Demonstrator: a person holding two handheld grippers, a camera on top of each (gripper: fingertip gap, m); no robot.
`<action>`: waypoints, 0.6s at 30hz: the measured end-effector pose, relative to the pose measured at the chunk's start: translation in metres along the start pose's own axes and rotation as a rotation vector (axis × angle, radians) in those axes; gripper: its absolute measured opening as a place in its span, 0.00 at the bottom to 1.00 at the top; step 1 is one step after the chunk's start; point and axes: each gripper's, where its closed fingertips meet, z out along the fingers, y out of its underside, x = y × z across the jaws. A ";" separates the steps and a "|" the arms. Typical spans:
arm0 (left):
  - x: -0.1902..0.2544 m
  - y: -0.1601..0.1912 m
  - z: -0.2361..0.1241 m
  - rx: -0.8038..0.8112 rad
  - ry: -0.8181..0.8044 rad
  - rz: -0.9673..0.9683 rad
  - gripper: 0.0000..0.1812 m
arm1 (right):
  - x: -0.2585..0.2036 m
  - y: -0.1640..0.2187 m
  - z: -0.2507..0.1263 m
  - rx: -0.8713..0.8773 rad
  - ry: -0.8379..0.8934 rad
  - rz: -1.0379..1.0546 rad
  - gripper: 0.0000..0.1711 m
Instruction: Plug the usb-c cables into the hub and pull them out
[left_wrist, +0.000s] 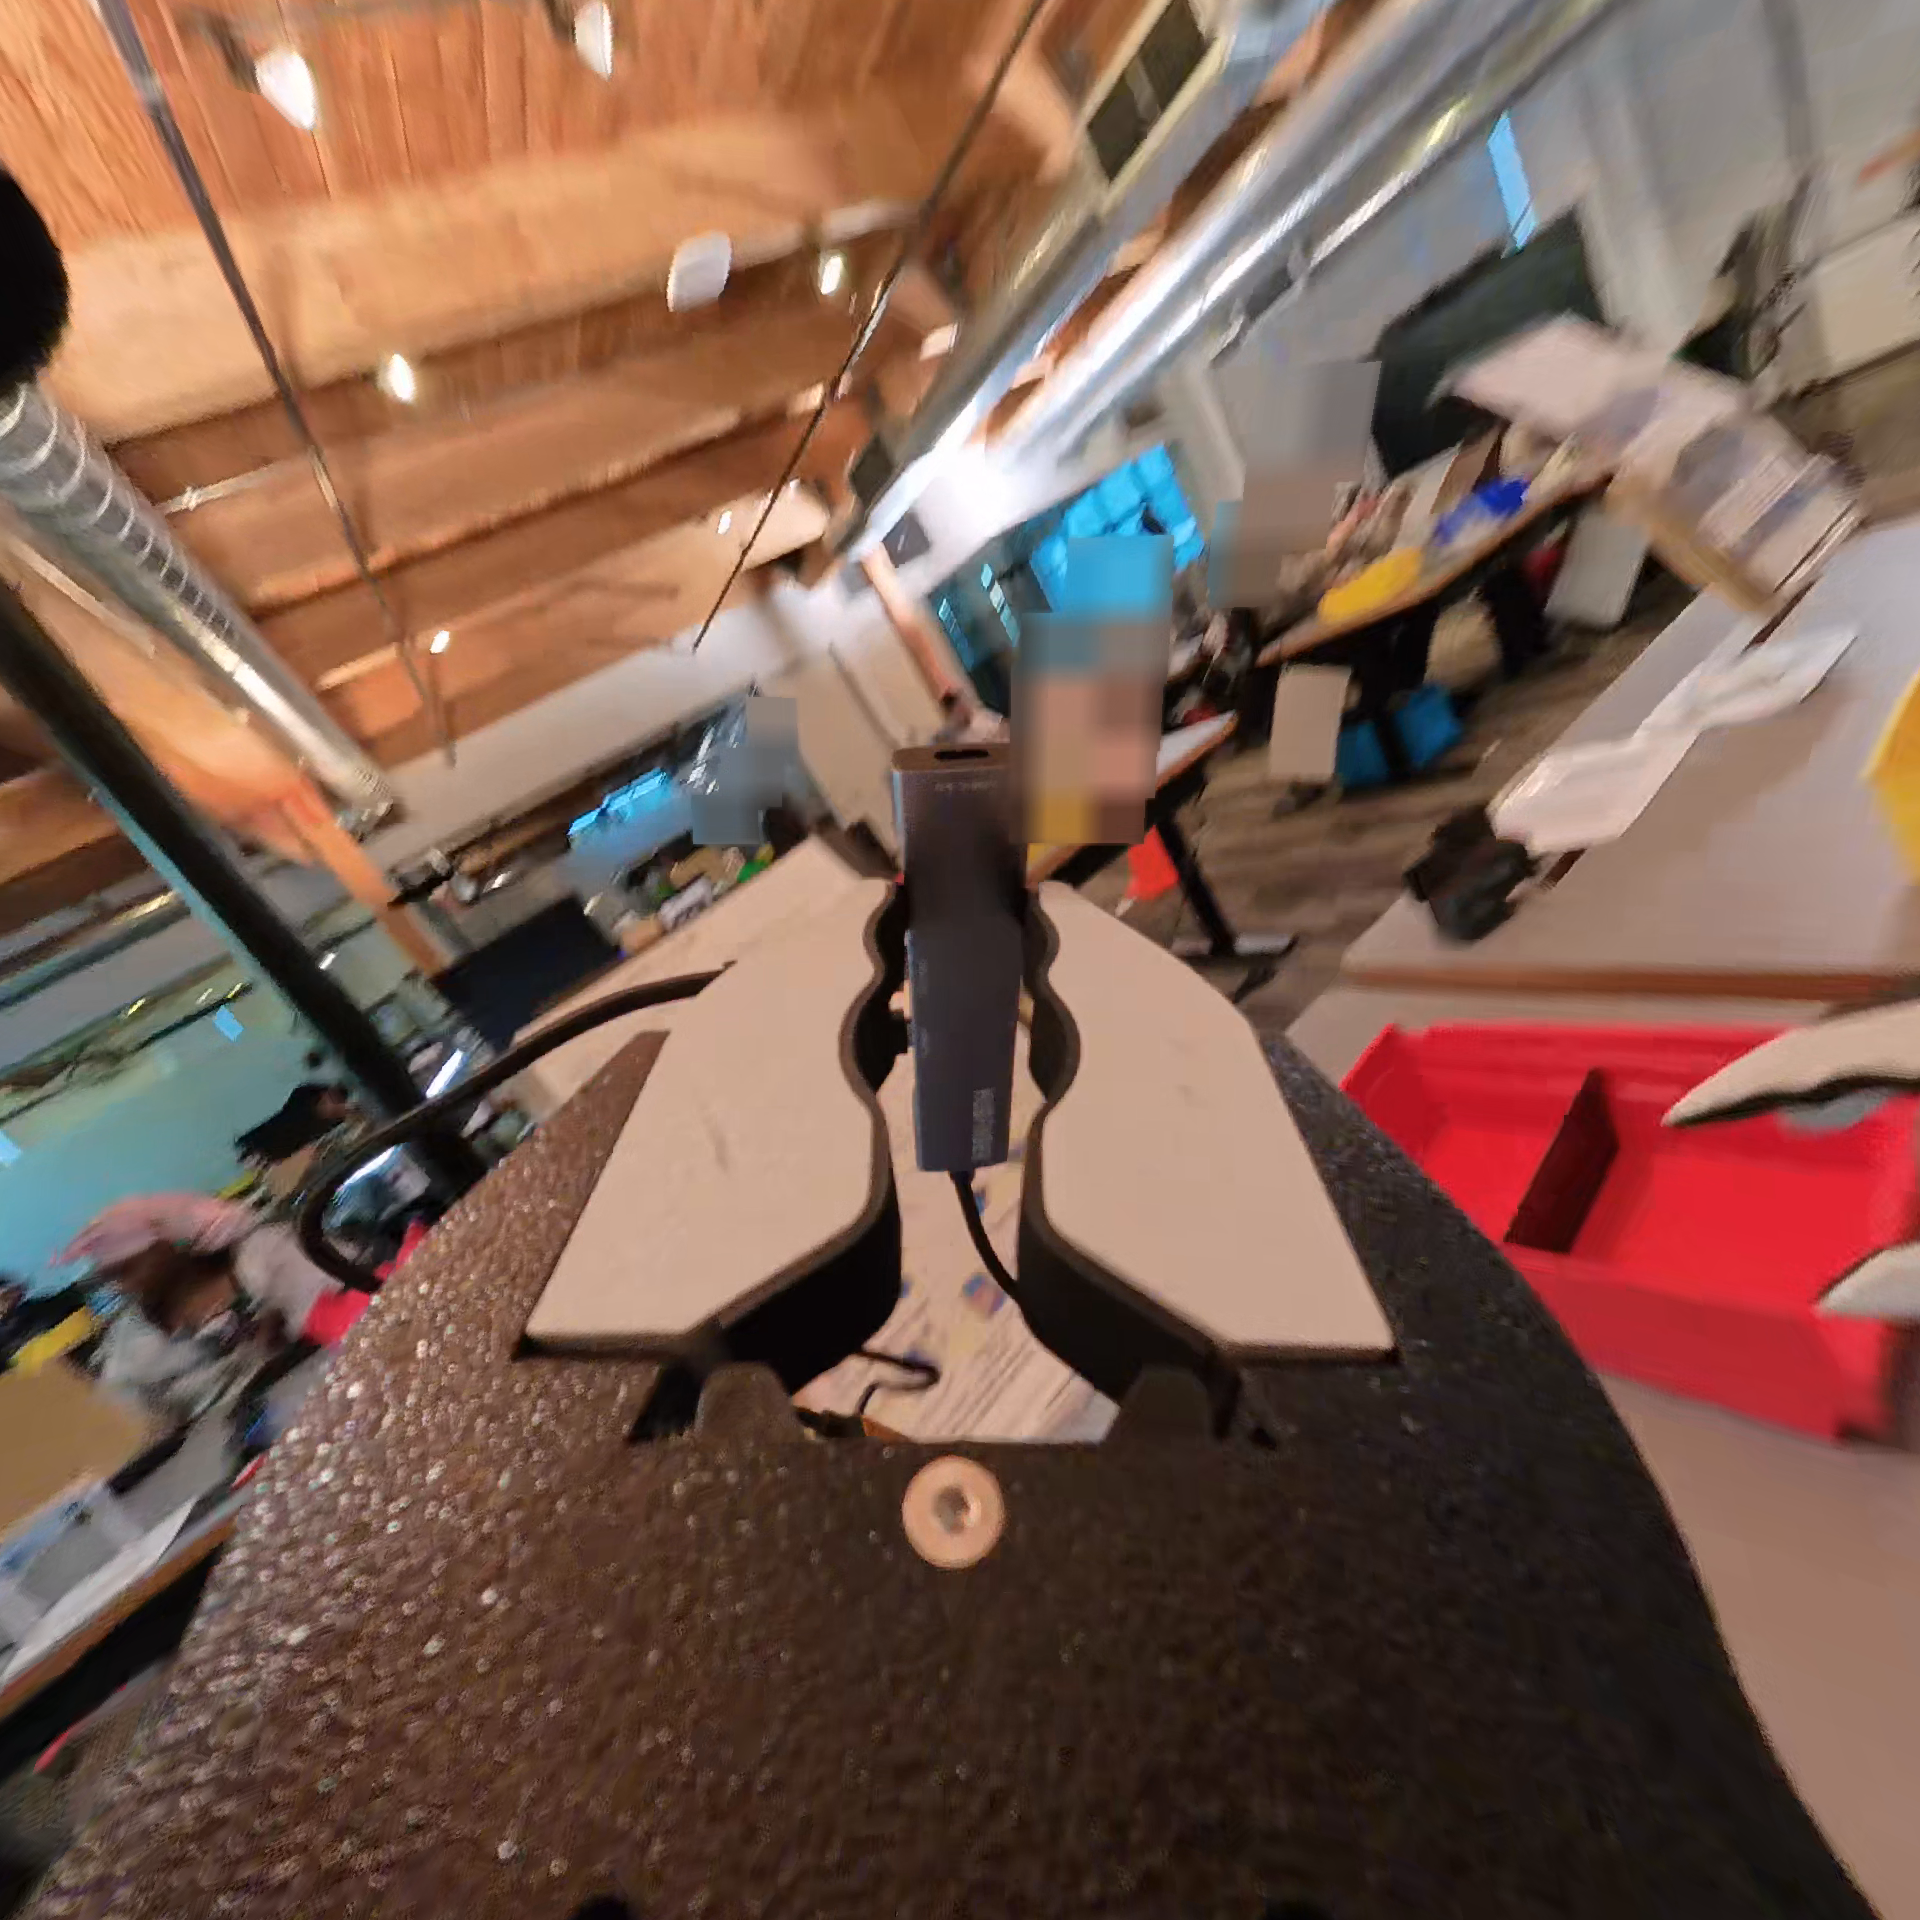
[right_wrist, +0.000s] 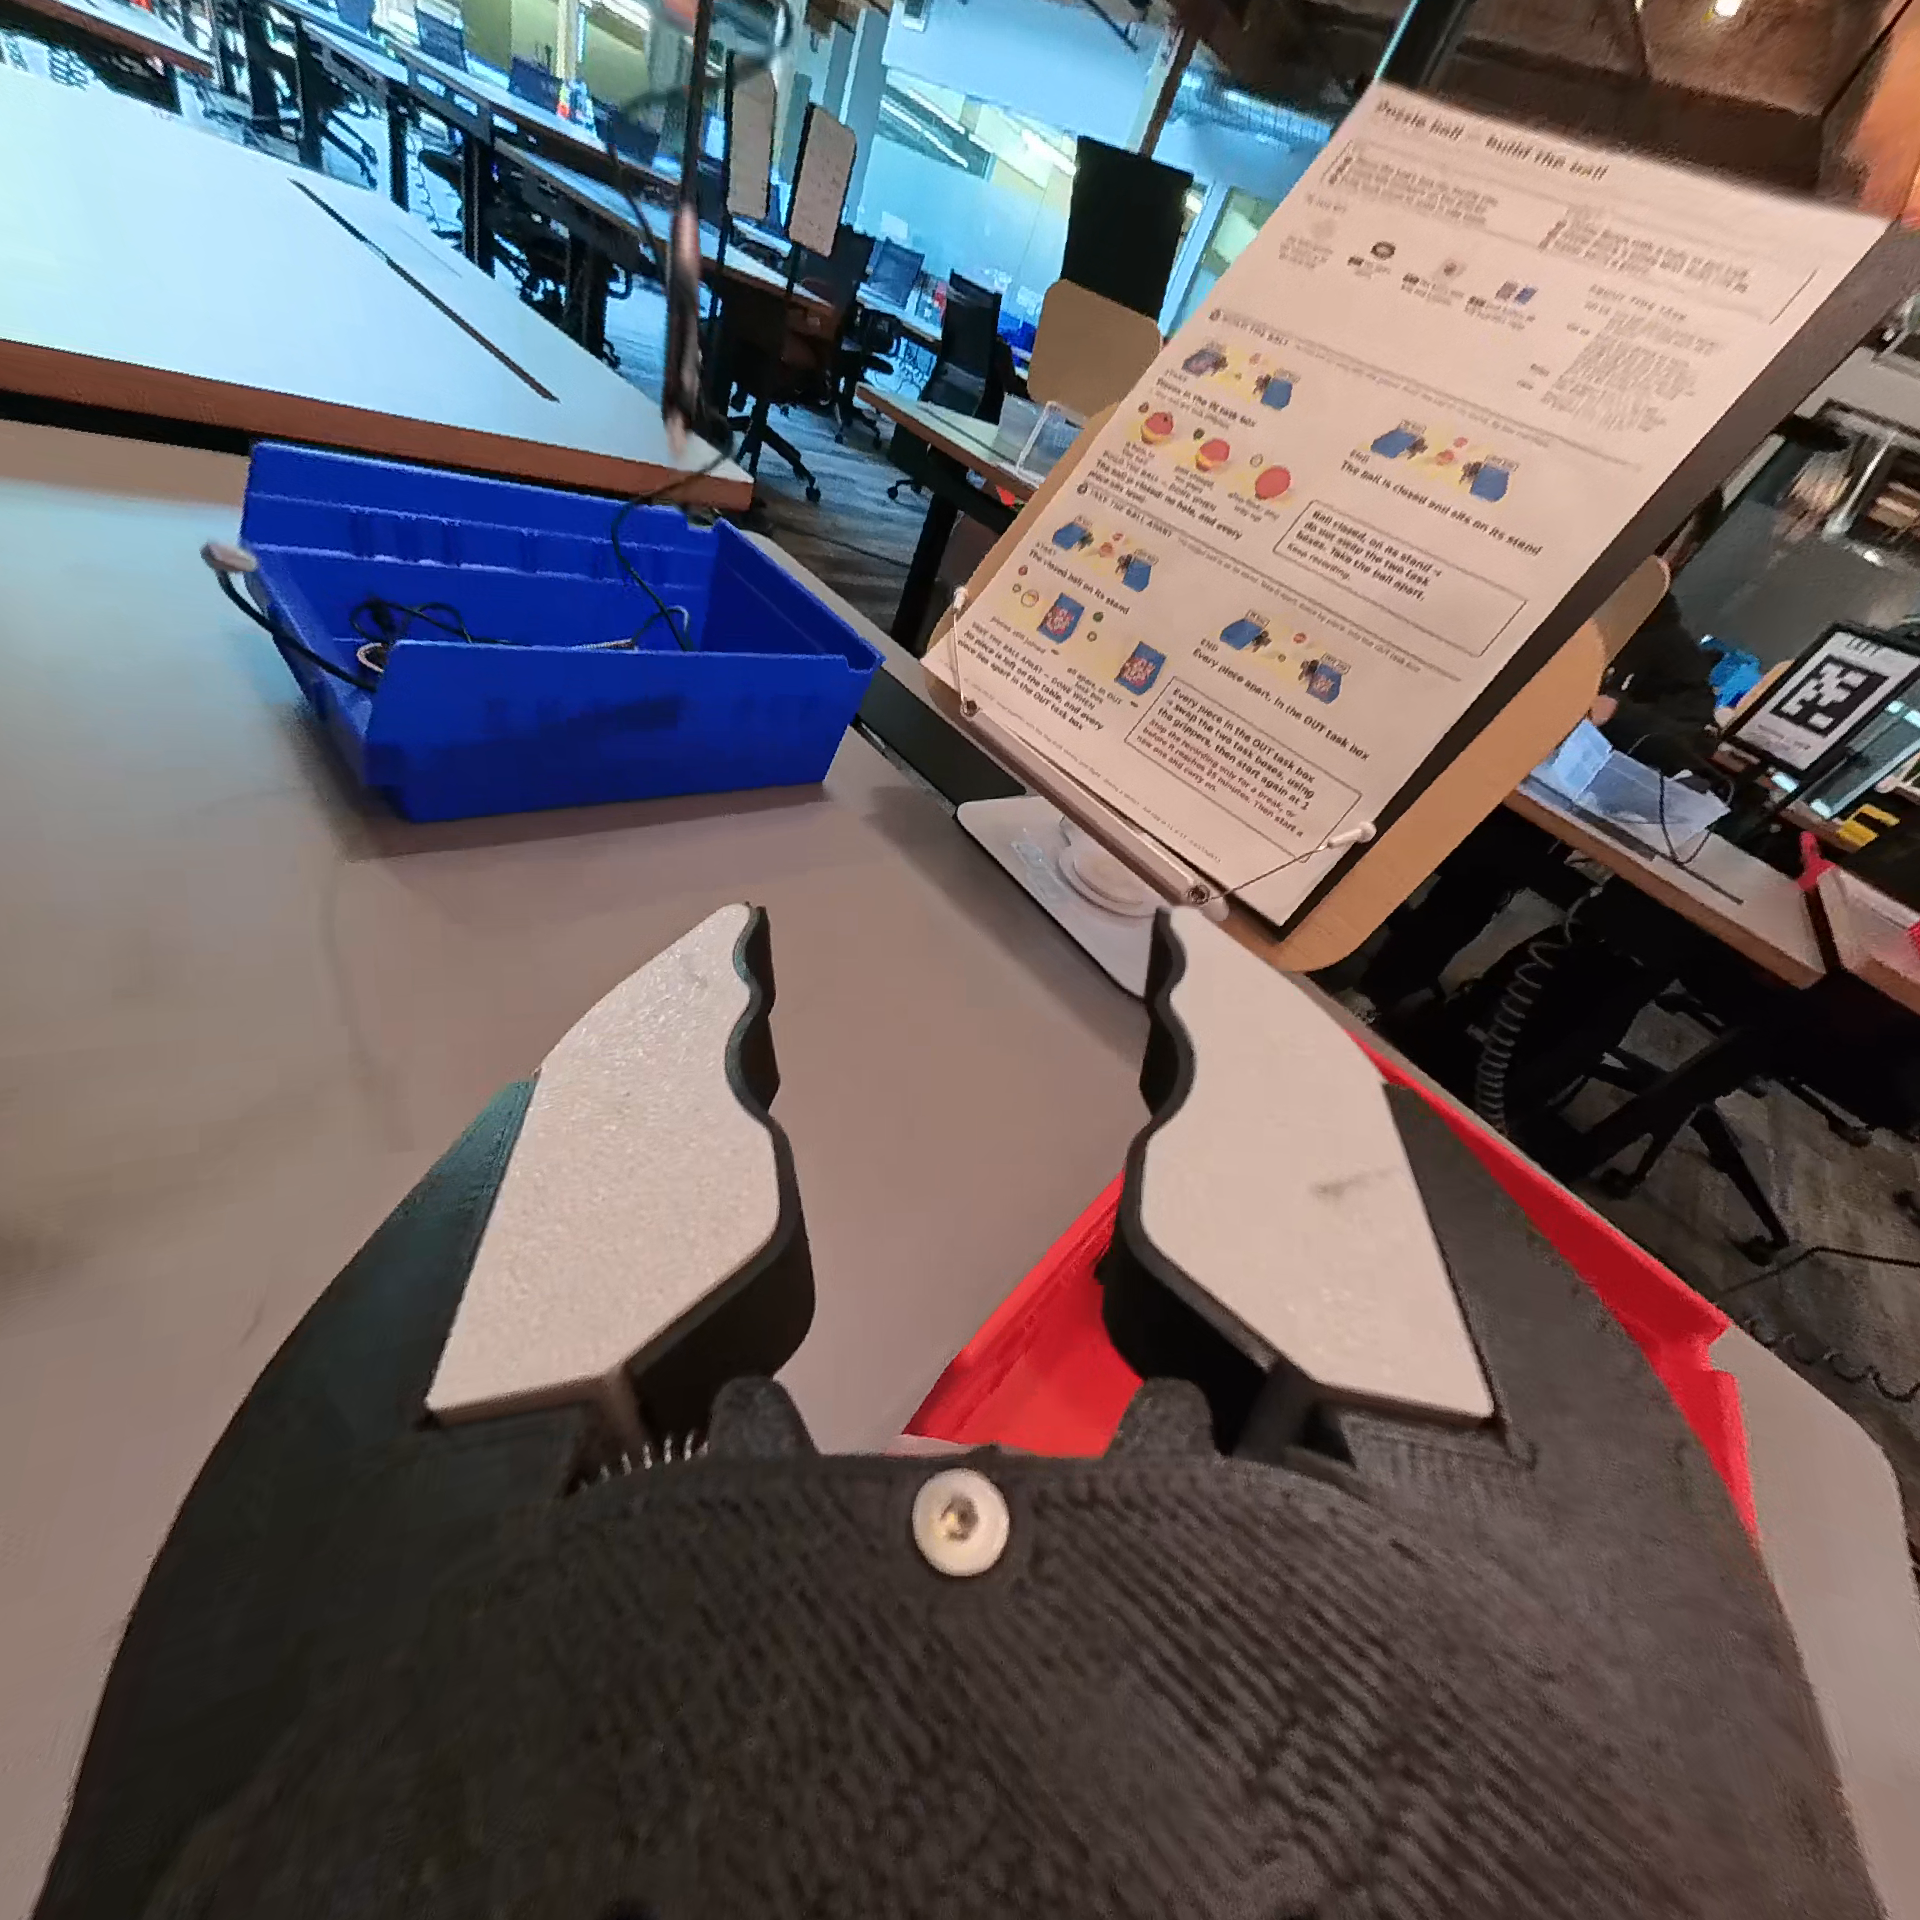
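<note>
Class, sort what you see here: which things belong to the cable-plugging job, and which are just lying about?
Belong to the job:
- slim grey metal hub, held in the left gripper
- thin black cables in the blue plastic bin
- open, empty right gripper

Lying about:
- red plastic bin
- white printed instruction sheet on its stand

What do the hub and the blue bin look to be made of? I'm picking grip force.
The hub, clamped in the left gripper, looks like brushed grey metal, probably aluminium: matte sheen, crisp edges. The blue bin looks like moulded rigid plastic: uniform saturated colour, ribbed walls, soft gloss. Neither is certain from looks alone.
</note>
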 end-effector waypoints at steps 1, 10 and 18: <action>0.005 -0.023 -0.001 0.049 0.022 -0.012 0.11 | 0.000 -0.003 -0.002 0.009 0.005 -0.009 0.40; 0.042 -0.138 -0.014 0.287 0.188 -0.069 0.11 | 0.004 -0.024 -0.017 0.081 0.032 -0.025 0.39; 0.143 0.002 -0.023 0.059 0.440 -0.076 0.11 | -0.020 -0.064 -0.033 0.330 -0.128 0.060 0.41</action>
